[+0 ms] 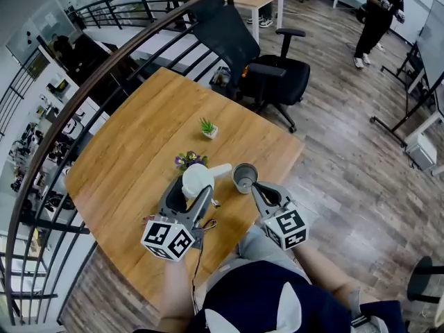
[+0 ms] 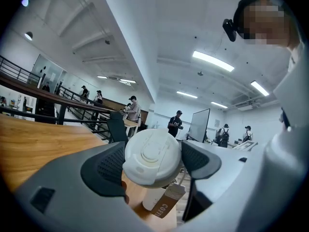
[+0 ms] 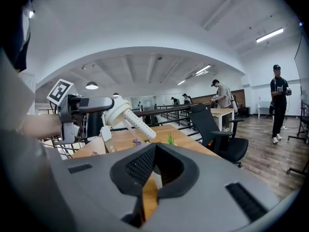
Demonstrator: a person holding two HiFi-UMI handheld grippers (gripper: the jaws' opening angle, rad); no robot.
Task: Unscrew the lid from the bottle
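Note:
My left gripper (image 1: 195, 187) is shut on the white lid (image 1: 191, 177), held off the wooden table (image 1: 132, 144), with the lid's long white strainer tube (image 1: 220, 170) pointing right. In the left gripper view the lid (image 2: 153, 153) fills the space between both pads of that gripper (image 2: 154, 162), and a brown paper tag (image 2: 166, 204) hangs below it. The open metal bottle (image 1: 244, 177) stands on the table just beyond my right gripper (image 1: 255, 189). In the right gripper view that gripper (image 3: 155, 146) is shut with nothing held, the bottle is hidden, and the lid (image 3: 115, 111) shows at the left.
A small green potted plant (image 1: 208, 127) and a pot of purple flowers (image 1: 187, 159) stand on the table beyond the bottle. A black office chair (image 1: 270, 68) is at the table's far corner. A black railing (image 1: 83, 68) runs along the left side.

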